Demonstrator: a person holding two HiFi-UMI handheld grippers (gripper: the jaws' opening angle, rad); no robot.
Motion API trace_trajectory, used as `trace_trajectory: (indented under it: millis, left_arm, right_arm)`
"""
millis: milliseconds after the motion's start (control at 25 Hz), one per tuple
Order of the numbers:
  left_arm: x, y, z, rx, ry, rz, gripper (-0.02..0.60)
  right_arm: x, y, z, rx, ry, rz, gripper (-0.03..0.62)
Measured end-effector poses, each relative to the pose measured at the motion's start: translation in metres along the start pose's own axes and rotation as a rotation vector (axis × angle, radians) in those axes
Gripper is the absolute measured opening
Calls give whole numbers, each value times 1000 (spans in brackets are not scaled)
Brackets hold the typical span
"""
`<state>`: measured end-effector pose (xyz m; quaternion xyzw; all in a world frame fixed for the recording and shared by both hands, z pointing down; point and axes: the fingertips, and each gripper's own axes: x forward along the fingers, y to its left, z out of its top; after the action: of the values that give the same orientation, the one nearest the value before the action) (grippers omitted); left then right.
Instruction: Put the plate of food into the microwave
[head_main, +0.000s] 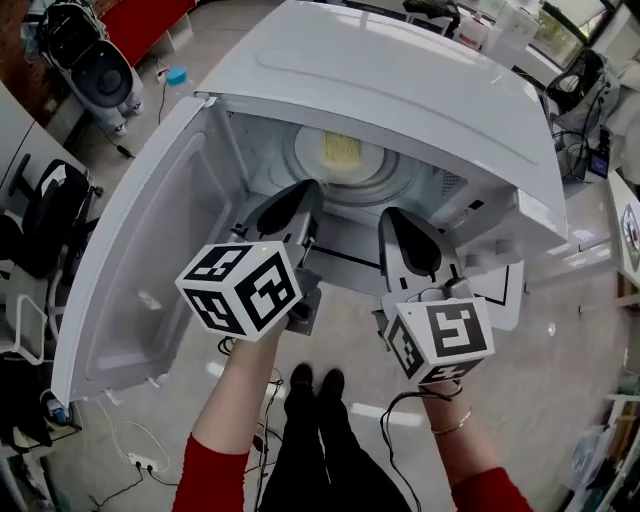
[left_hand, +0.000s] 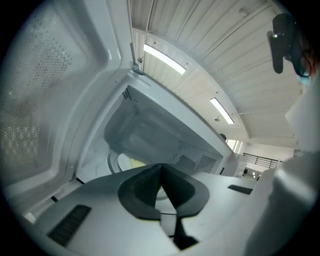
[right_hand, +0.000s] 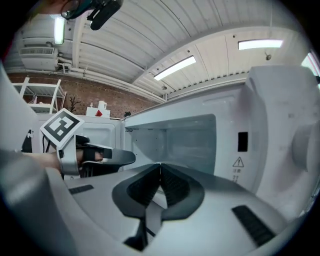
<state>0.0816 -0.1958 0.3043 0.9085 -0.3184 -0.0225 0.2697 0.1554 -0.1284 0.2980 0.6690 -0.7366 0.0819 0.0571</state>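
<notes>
— Inside the microwave (head_main: 420, 100), at the middle of the cavity floor, sits the plate of food (head_main: 345, 152), something yellow piled on it, well back from the front lip.

— How much room is round it?

— Bare floor shows in front and to both sides. The plate touches neither side wall. Whether it meets the back wall I cannot tell. The door (head_main: 130, 240) stands swung wide to the left, hinged on the cavity's left edge, so the opening is free across its whole width.

— And the grippers?

— Both hover at about the front lip, side by side, with a clear gap between them. The left gripper (head_main: 303, 192) is toward the door-side edge. The right gripper (head_main: 397, 218) is toward the side of the control panel (right_hand: 242, 142). Both are apart from the plate and from the cavity walls.

— Jaws?

— On the left gripper the jaws are pressed together with nothing between them. The right gripper's jaws are pressed together too, and they pinch nothing.

— Count it up.

— One microwave, one door, one plate. Two grippers, each with one marker cube: the left cube (head_main: 240, 290) and the right cube (head_main: 445, 335). Two red sleeves (head_main: 215, 478) show at the bottom edge of the head view.
</notes>
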Motion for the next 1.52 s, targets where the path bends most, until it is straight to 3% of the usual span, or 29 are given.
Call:
trace_trajectory:
  millis: [240,440,560,800,1120,1520]
  left_arm:
    - [-31,-25,-2,6,42,-9,9]
    - [-61,-57,-6,96,78,0,9]
    - [-79,-73,-12,113,95,-2,9]
    - [-102,-94,-27,121,156,-24,8]
    - [-123,-113,-19,173,148,-38,9]
    - [-142,-123,-44,102,173,-51,9]
  right_arm:
    - [-30,3,2,94,1,3,14]
    - [-66,16,0,179,17,-9,14]
    - [-85,23,4,197,24,-13,14]
    - [-122,28,10,211,31,-32,14]
    - [-157,29,4,191,53,-75,14]
    - [-170,44,7,147,18,-76,14]
